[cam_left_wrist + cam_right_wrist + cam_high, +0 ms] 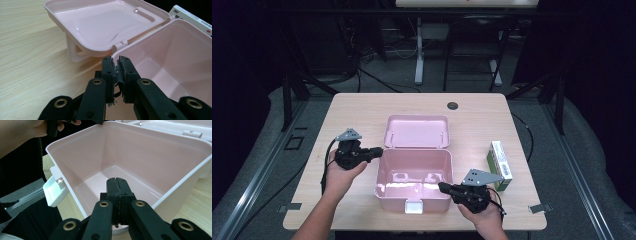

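Observation:
An open pink plastic box stands mid-table with its lid laid flat behind it. The inside looks empty. My left gripper lies level at the box's left back corner. In the left gripper view its jaws pinch the box's rim beside the hinge, with the thin wall between the pads. My right gripper sits at the front right corner. In the right gripper view its jaws are pressed together with nothing in them, pointing over the rim into the box.
A green and white carton lies on the table right of the box, close to the right hand; its end peeks past the box. The white latch hangs off the front wall. A dark grommet marks the table's far edge.

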The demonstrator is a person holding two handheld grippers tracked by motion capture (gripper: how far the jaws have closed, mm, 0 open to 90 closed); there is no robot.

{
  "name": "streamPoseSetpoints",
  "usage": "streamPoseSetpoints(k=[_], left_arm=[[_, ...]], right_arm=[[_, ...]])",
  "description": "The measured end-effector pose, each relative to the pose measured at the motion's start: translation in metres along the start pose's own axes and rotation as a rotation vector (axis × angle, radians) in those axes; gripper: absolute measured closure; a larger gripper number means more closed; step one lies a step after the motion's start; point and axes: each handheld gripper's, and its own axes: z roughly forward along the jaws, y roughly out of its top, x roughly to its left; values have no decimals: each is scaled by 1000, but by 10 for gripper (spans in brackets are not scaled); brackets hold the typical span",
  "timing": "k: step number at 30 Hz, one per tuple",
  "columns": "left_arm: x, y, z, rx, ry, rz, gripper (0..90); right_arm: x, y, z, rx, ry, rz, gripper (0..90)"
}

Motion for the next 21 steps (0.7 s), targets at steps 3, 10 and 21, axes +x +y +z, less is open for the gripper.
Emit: streamPoseSetpoints(k=[3, 10, 21], left_arm=[[0, 0, 0, 0, -1, 0, 837], [0, 0, 0, -1, 0, -2, 836], [-1, -3, 0, -26, 3, -11, 836]], right_arm=[[0, 0, 0, 0, 1, 0, 900], [0, 0, 0, -4, 3, 16, 895], [2, 8, -6, -10, -23, -4, 871]])
